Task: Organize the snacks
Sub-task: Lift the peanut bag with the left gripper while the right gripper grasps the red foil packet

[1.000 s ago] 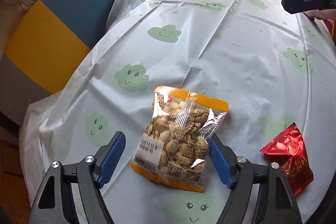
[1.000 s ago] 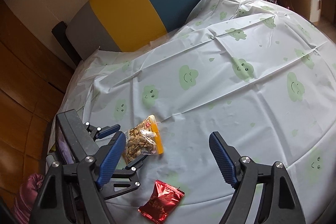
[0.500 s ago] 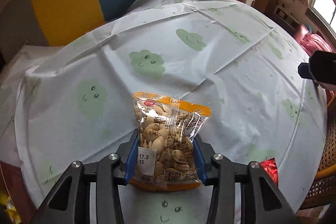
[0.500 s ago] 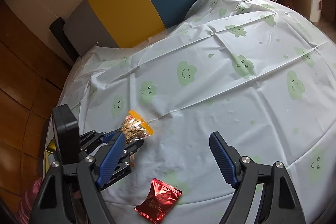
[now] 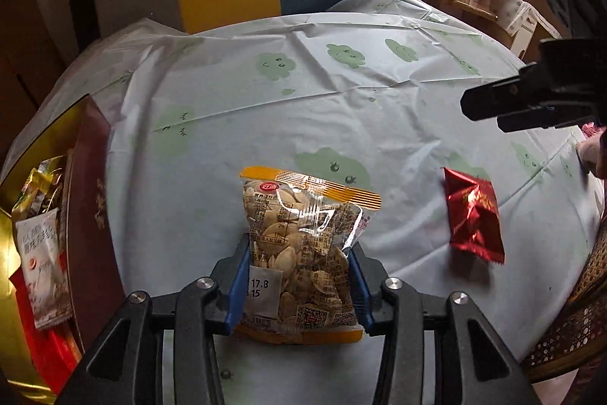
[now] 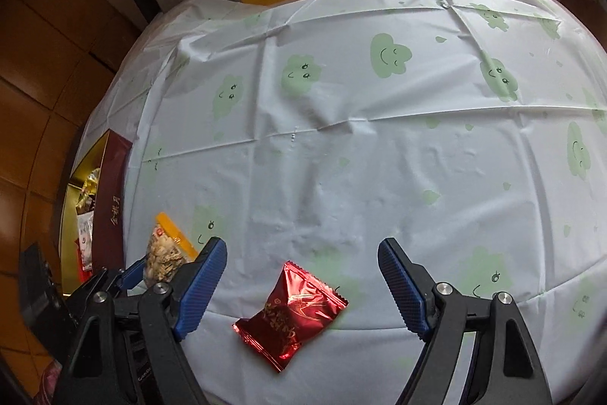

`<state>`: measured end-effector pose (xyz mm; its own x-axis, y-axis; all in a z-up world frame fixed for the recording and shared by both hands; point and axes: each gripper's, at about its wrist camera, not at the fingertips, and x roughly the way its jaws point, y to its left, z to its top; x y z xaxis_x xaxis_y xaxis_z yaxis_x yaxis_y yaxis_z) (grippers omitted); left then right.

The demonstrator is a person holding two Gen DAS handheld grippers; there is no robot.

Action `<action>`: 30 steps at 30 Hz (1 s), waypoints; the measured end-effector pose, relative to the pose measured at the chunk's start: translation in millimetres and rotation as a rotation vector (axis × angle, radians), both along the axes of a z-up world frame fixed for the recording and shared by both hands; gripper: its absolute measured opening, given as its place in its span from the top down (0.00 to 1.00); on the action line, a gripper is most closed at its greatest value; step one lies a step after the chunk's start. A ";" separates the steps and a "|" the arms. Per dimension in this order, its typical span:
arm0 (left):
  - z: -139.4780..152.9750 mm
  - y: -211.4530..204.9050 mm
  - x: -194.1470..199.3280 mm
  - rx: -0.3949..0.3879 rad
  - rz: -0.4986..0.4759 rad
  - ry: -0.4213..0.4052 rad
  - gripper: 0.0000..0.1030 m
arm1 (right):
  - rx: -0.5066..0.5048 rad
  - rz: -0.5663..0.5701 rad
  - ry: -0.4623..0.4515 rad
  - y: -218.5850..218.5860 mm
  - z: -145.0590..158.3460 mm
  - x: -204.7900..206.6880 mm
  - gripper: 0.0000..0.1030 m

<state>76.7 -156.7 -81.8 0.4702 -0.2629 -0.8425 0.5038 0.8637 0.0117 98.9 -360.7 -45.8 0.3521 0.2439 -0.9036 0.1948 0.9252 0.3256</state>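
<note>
Left tool [image 5: 299,285] is pinching a clear seed packet [image 5: 303,253] with an orange top, its white label reading "17.8 15", above the worktop [image 5: 341,109]. Right tool [image 6: 303,287] is hovering spread over a red foil packet [image 6: 290,314]. At far left, a gold-lined box [image 5: 91,215] is holding more snack packets.

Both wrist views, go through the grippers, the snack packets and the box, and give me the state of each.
Left gripper: shut on the clear orange-edged seed packet, lifted.
Right gripper: open, around nothing.
Red foil snack packet: sealed, flat on the cloud-print tablecloth.
Maroon and gold box: open, holding packets.
</note>
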 end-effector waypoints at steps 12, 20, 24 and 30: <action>-7.0 4.5 -16.5 -0.033 -0.005 -0.084 0.52 | 0.055 -0.038 0.116 15.2 -17.6 -21.7 0.20; -7.3 8.9 -16.8 -0.070 0.000 -0.086 0.51 | -0.017 0.024 0.123 52.5 -35.2 -14.6 0.53; -9.0 12.5 -15.2 -0.089 0.003 -0.075 0.50 | -0.144 0.156 0.045 71.8 -27.4 -1.9 0.64; -11.4 13.4 -13.6 -0.101 0.008 -0.071 0.48 | -0.283 0.389 0.016 88.5 -29.1 8.3 0.62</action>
